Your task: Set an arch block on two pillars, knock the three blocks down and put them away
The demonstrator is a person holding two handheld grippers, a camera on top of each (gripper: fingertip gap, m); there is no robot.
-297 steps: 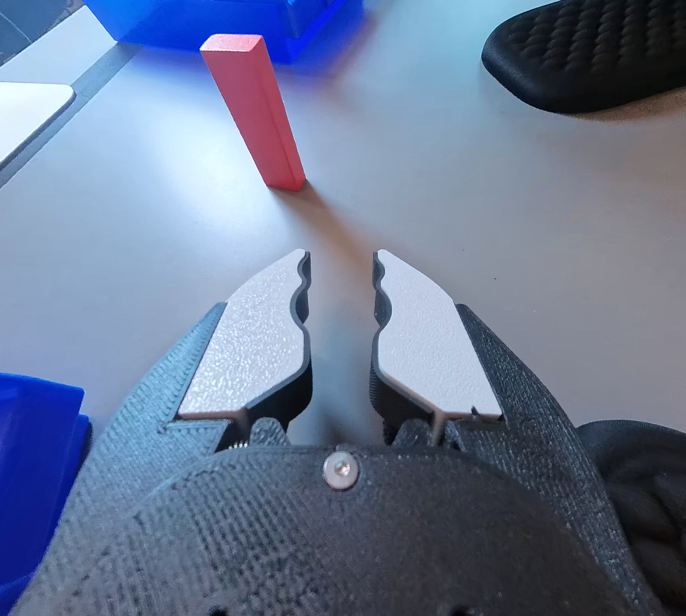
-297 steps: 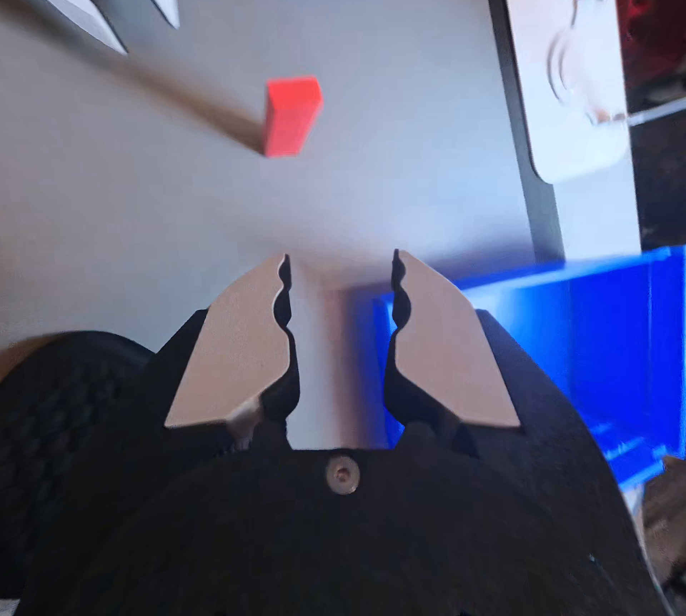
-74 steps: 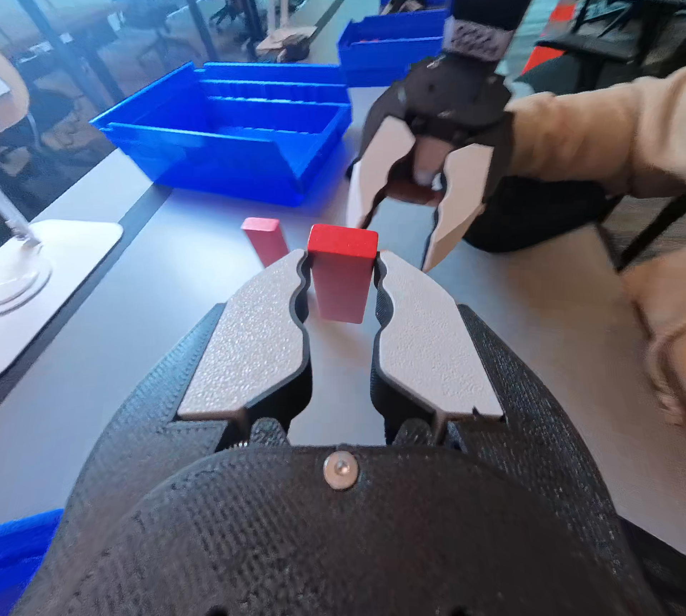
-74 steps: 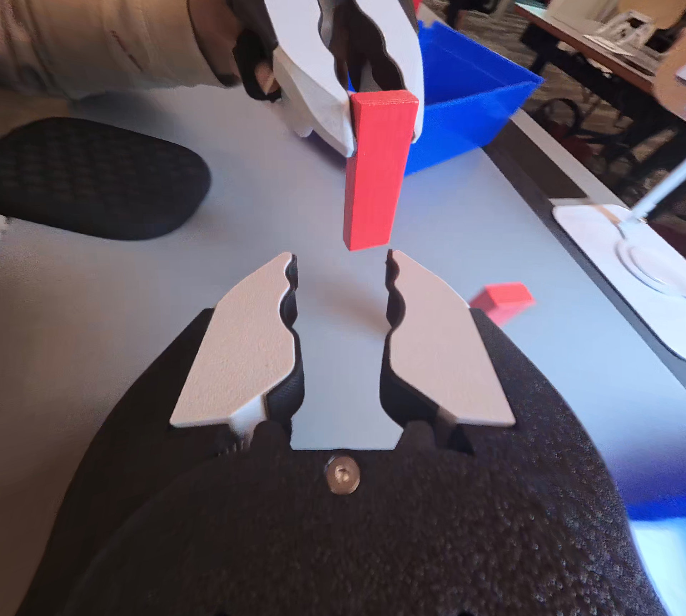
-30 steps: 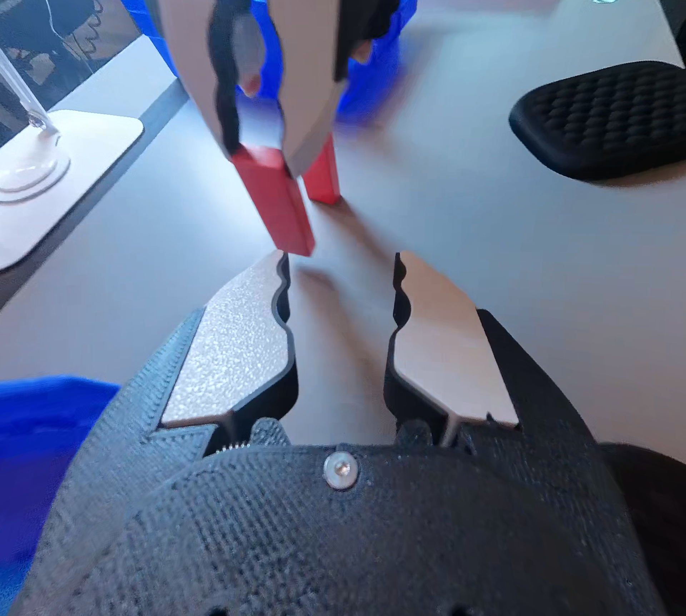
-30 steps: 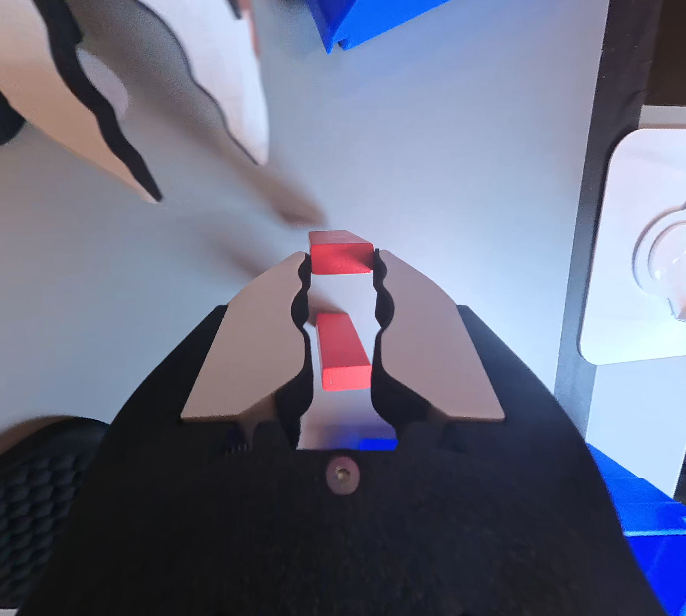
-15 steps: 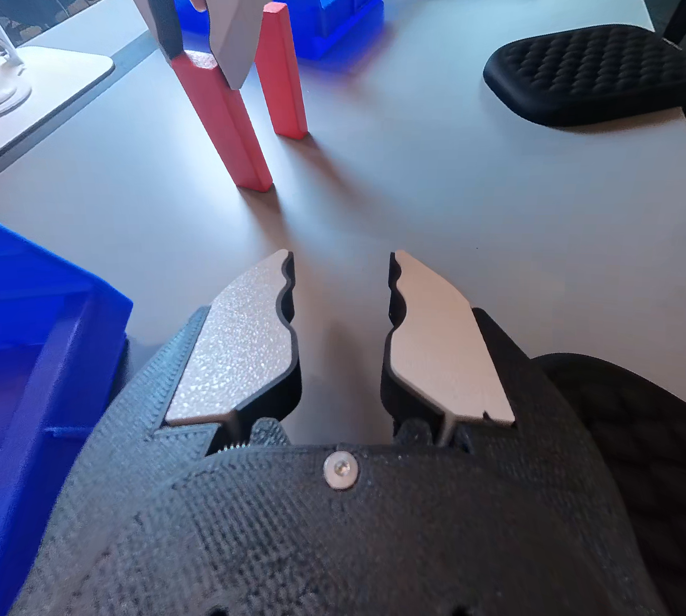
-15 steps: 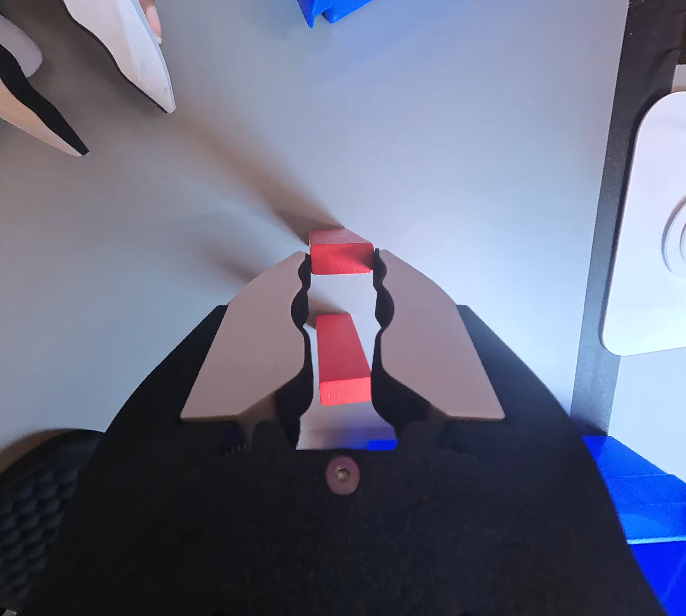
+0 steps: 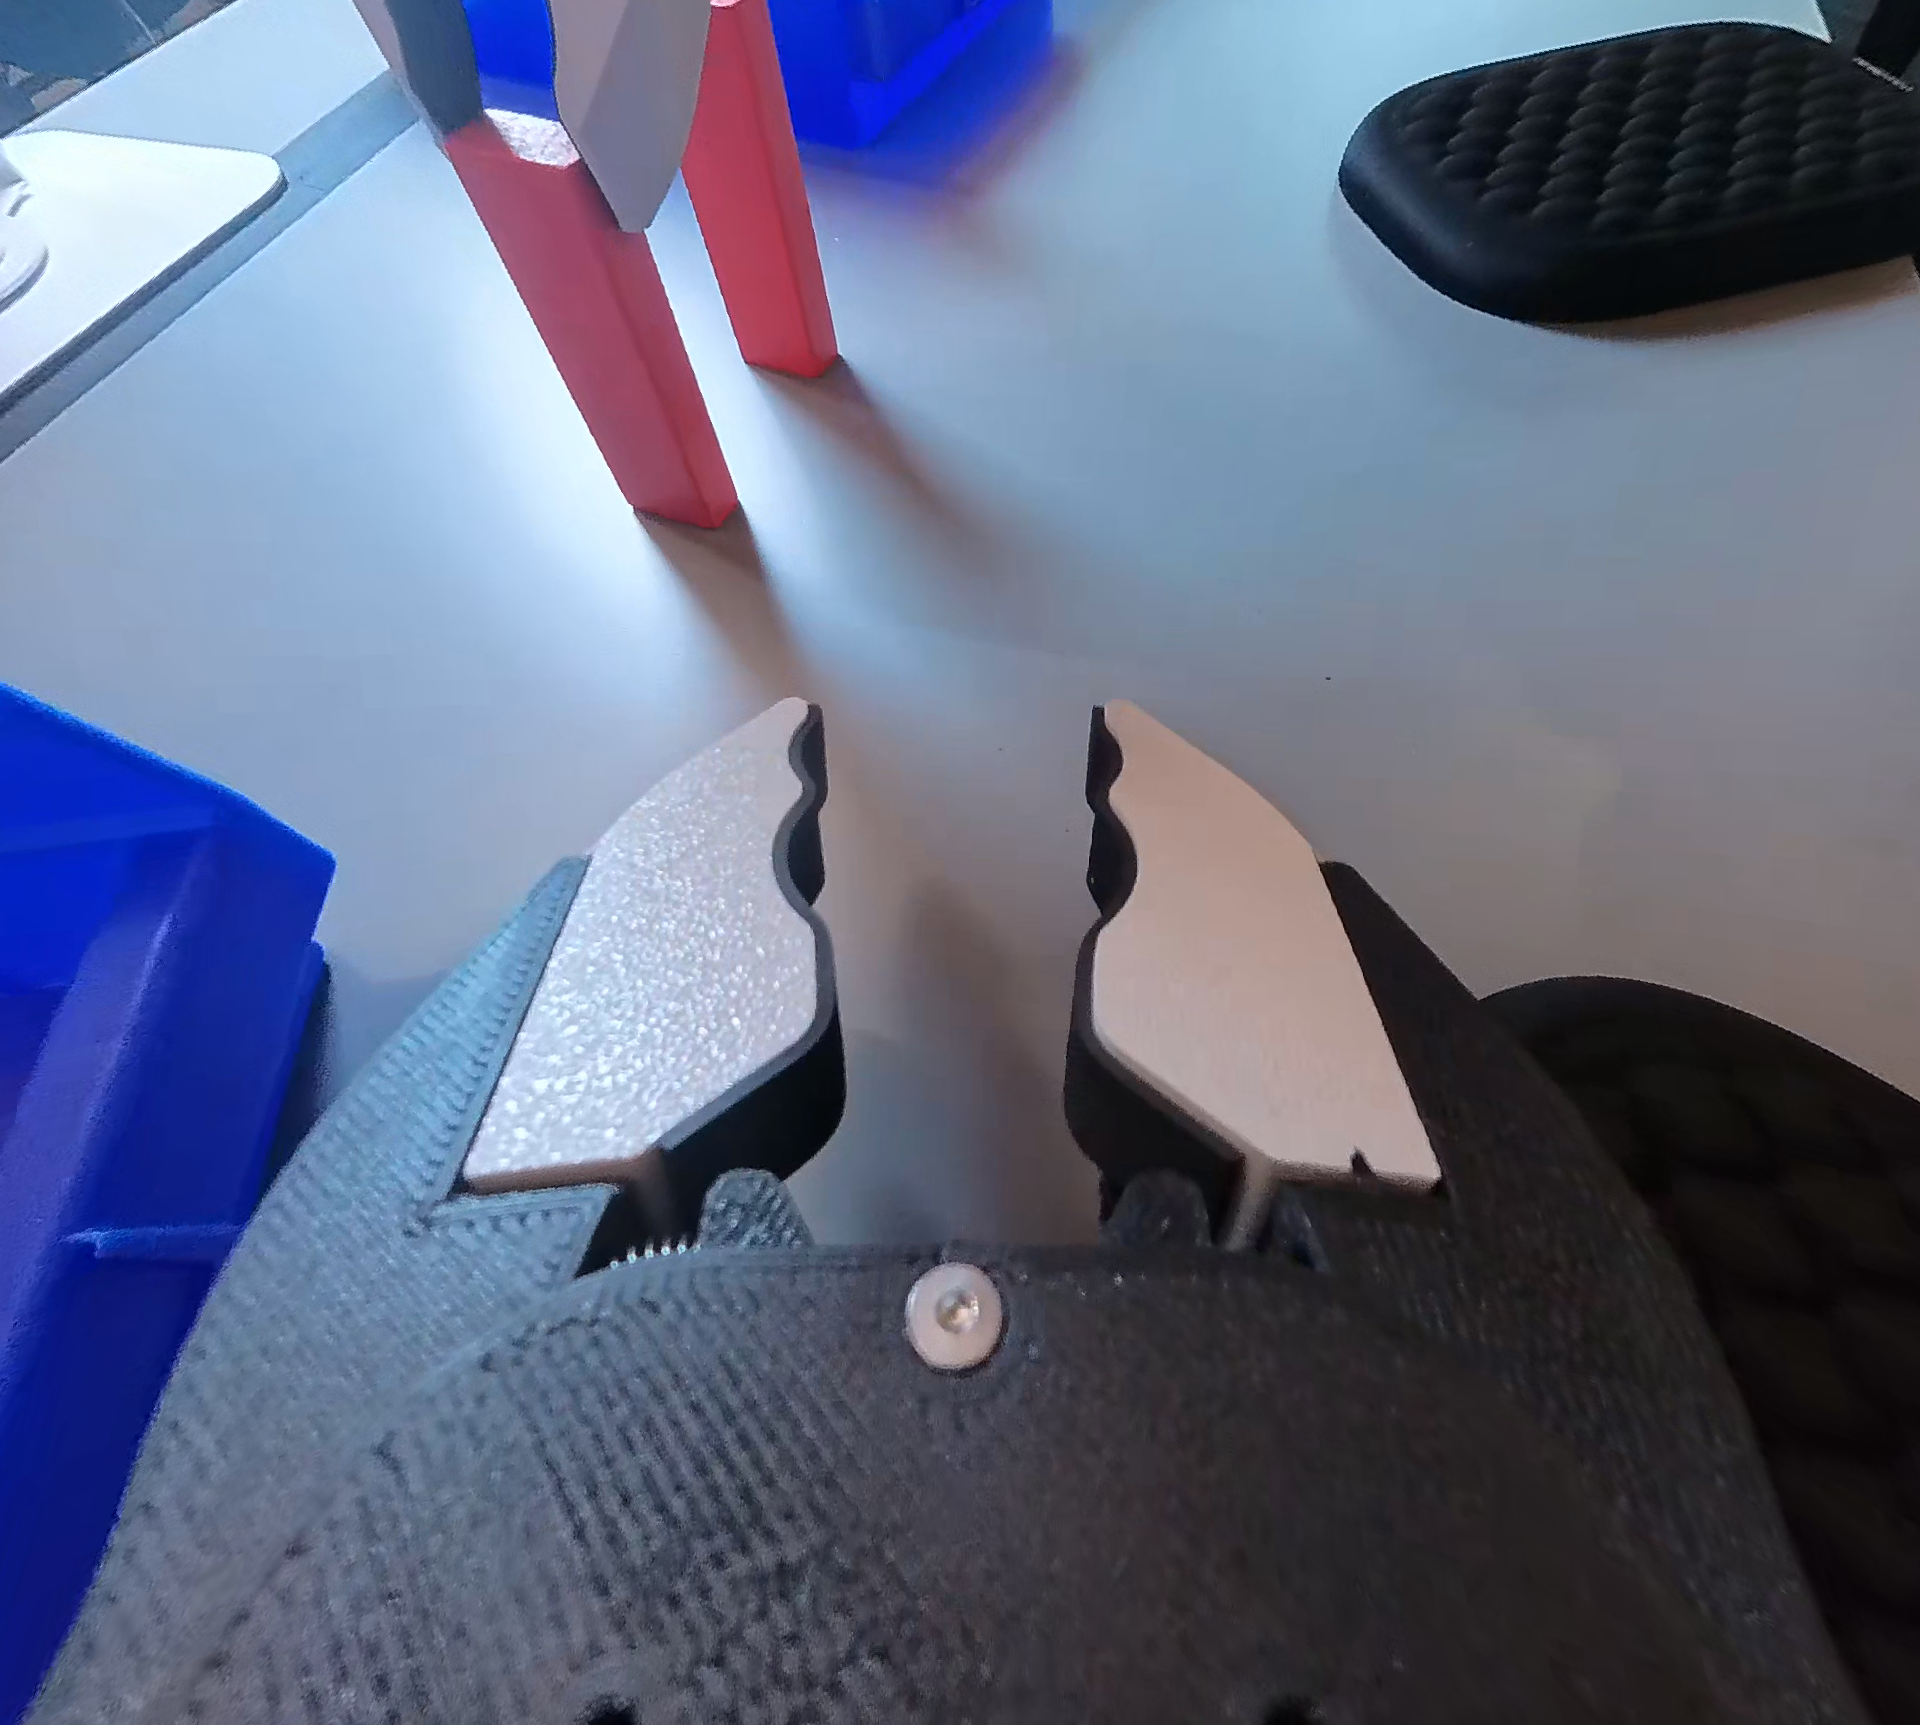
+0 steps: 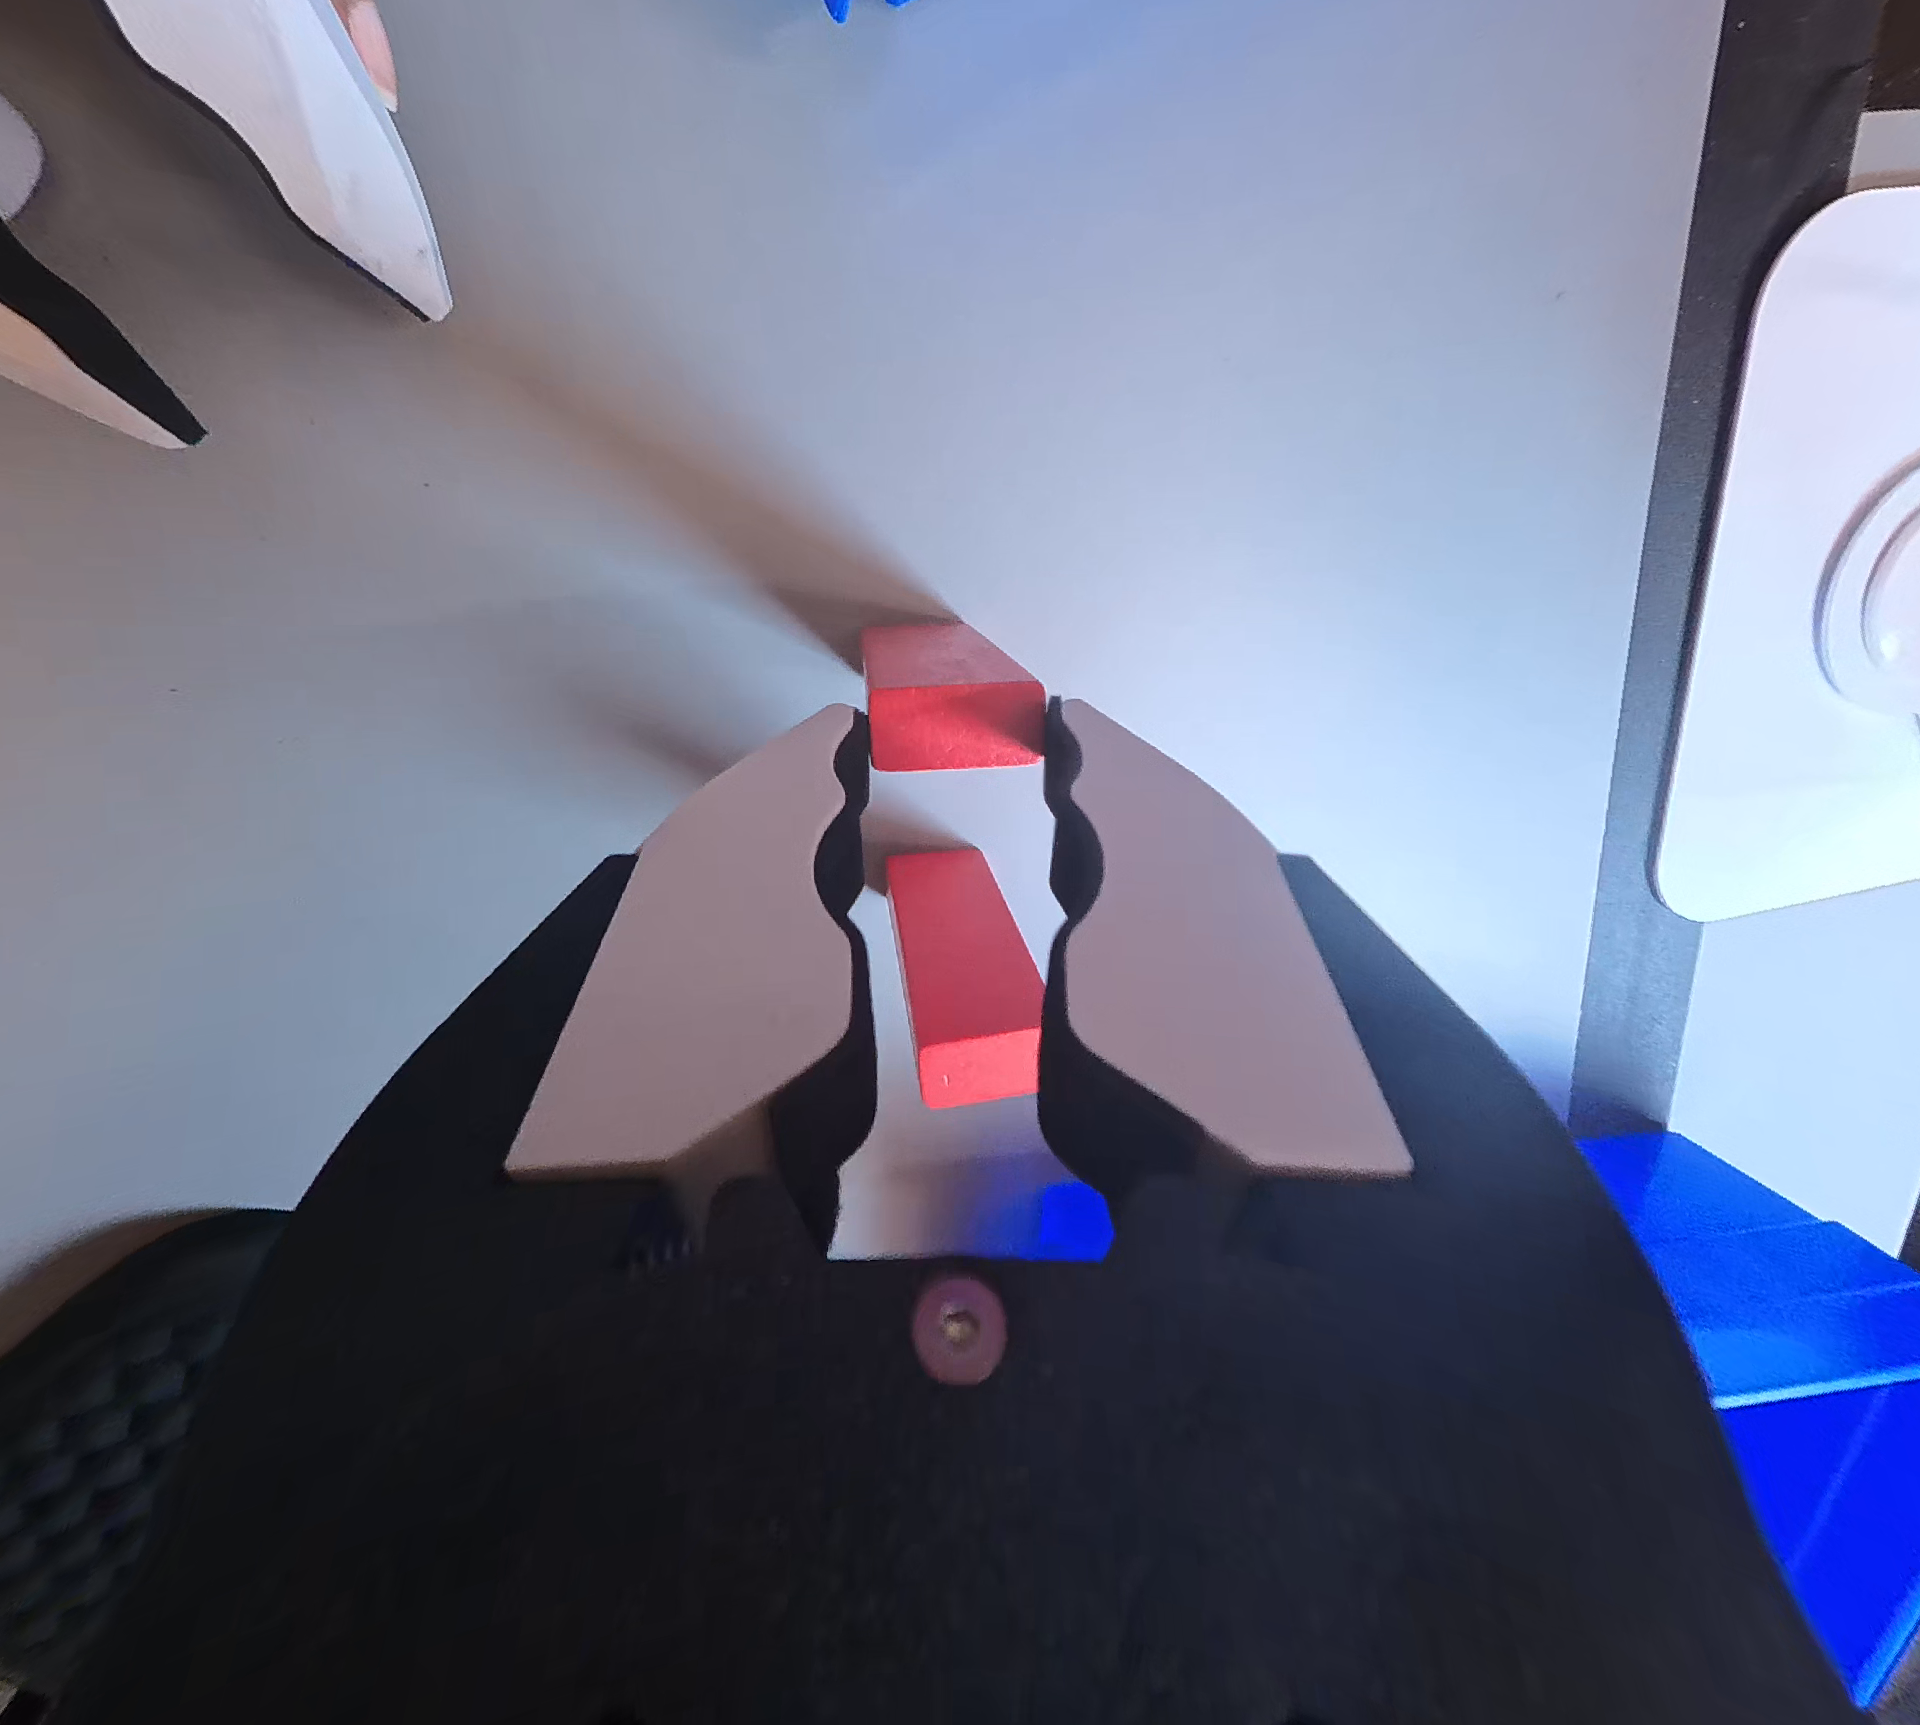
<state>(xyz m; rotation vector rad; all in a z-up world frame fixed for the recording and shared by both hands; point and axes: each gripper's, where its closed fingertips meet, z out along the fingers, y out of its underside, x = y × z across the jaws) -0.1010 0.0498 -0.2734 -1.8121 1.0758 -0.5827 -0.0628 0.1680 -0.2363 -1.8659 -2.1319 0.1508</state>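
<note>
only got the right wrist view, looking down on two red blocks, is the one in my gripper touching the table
observer: Yes. From the left wrist view, the held pillar has its foot on the table; the right gripper pinches only its top.
operator: and the other one, standing ok
observer: The far pillar stands on end by itself, its foot on the table, apart from the held one.
operator: has the left gripper got the arch
observer: No. The left gripper is open and empty above the table, and no arch block shows in either view.
</note>
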